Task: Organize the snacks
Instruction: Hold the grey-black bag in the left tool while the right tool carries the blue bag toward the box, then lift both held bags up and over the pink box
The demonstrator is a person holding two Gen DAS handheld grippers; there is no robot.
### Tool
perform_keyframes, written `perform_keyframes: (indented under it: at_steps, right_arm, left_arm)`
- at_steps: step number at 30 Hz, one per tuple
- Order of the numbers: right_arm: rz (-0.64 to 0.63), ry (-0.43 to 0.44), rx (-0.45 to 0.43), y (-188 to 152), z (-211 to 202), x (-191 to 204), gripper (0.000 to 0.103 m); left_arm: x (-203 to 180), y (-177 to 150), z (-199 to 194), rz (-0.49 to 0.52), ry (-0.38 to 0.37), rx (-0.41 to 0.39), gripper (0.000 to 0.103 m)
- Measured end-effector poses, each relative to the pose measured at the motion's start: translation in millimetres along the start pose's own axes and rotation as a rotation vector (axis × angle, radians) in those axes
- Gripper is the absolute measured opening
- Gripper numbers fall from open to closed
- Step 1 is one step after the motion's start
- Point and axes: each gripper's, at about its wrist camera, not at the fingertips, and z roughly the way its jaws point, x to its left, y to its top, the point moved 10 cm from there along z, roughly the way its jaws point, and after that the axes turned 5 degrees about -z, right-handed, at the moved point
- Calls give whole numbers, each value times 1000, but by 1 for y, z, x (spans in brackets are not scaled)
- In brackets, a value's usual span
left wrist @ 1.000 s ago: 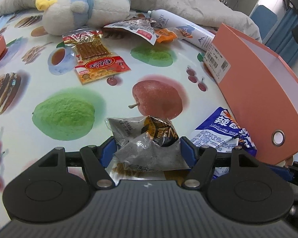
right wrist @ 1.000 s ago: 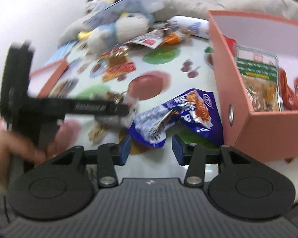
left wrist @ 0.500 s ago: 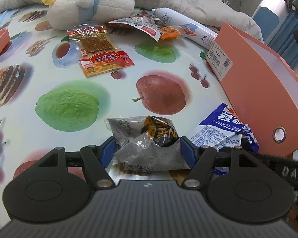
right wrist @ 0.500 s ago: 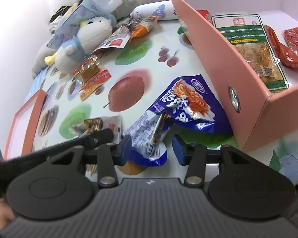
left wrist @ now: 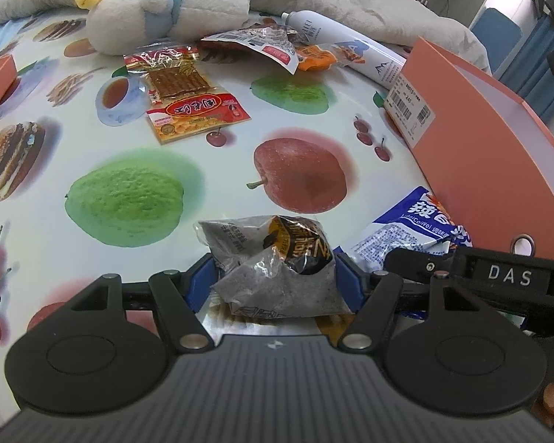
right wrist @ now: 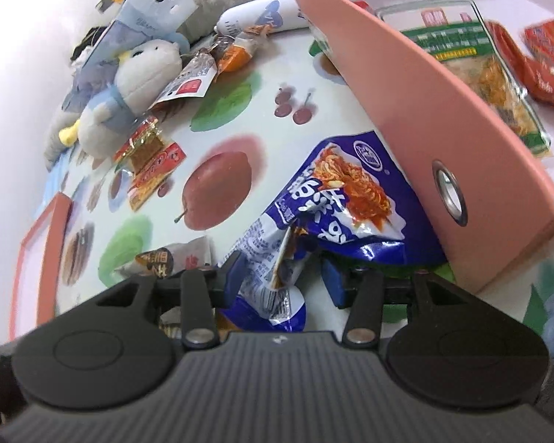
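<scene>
Movement is all on the right: the right tongs have dropped and rolled in around the blue noodle packet, lower centre, jaws half-wide astride it, squeeze unclear. Left tongs stay clamped on the grey snack packet; the orange box comes next.

The blue noodle packet lies partly hidden behind the right claw.

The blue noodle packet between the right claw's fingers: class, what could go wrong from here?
1. The blue noodle packet is crumpled and only its lower end lies between the right claw fingers, so it might slip.
2. It lies against the orange box wall, so lifting could snag there.
3. The left claw, around the grey snack bag, is close beside; they could collide.
</scene>
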Motion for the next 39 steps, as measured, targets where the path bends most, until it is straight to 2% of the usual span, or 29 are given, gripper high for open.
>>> perform_keyframes:
  at_steps: [1,2,8,18,25,39]
  right_arm:
    - [-9,8,-3,0,0,0,44]
    - [-15,23,-3,1,0,2,35]
    - [-90,43,-15,4,-7,8,27]
    - [-320,-7,-52,-1,-26,24,23]
    - [-425,-28,-82,5,-39,36,20]
    - [-482,-17,-145,32,-77,48,18]
  left_arm:
    - [0,0,0,-2,2,1,73]
    - [-1,1,0,-3,5,1,73]
    - [2,4,-7,1,38,-3,73]
    - [10,11,-26,3,74,-15,73]
    - [5,24,-45,-15,59,-45,73]
    - [-22,56,-78,4,23,-97,73]
